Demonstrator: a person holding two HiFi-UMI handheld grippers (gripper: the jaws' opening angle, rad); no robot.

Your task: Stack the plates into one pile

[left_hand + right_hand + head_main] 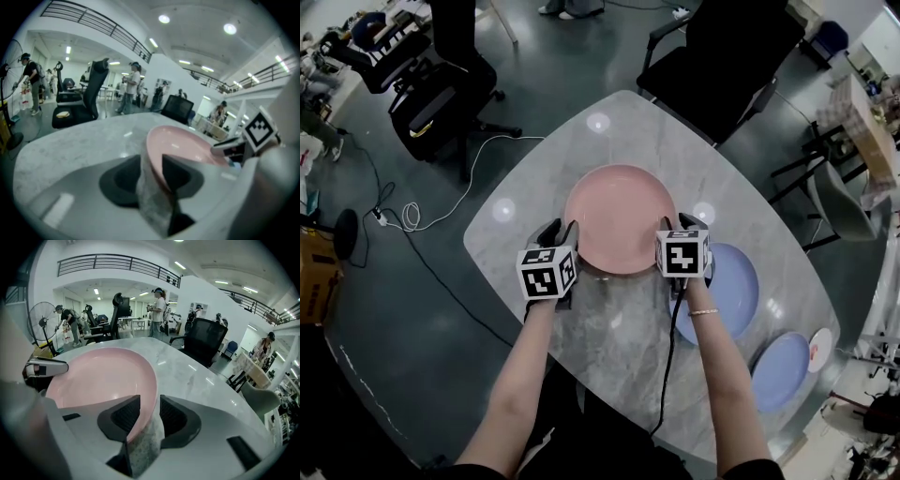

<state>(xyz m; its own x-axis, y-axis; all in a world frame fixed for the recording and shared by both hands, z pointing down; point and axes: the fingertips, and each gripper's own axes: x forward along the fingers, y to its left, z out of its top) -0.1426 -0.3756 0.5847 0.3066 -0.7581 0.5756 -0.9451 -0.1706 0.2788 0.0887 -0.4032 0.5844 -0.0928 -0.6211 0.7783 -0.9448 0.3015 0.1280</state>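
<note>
Pink plate [621,217], rim between parted jaws: left gripper [562,229], right gripper [679,223].

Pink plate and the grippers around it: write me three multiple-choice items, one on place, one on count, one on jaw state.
1. Where does the pink plate lie?
A) between the left gripper and the right gripper
B) on a chair seat
C) at the table's far edge

2. How many plates are blue?
A) one
B) two
C) four

3. How do the right gripper's jaws stand?
A) shut on nothing
B) apart, with the pink rim between them
C) clamped on a cable

Key:
1 A, a gripper sits at each side of its rim.
2 B, a blue plate and a second blue plate lie to its right.
3 B, the right gripper view shows a gap beside the rim.
</note>
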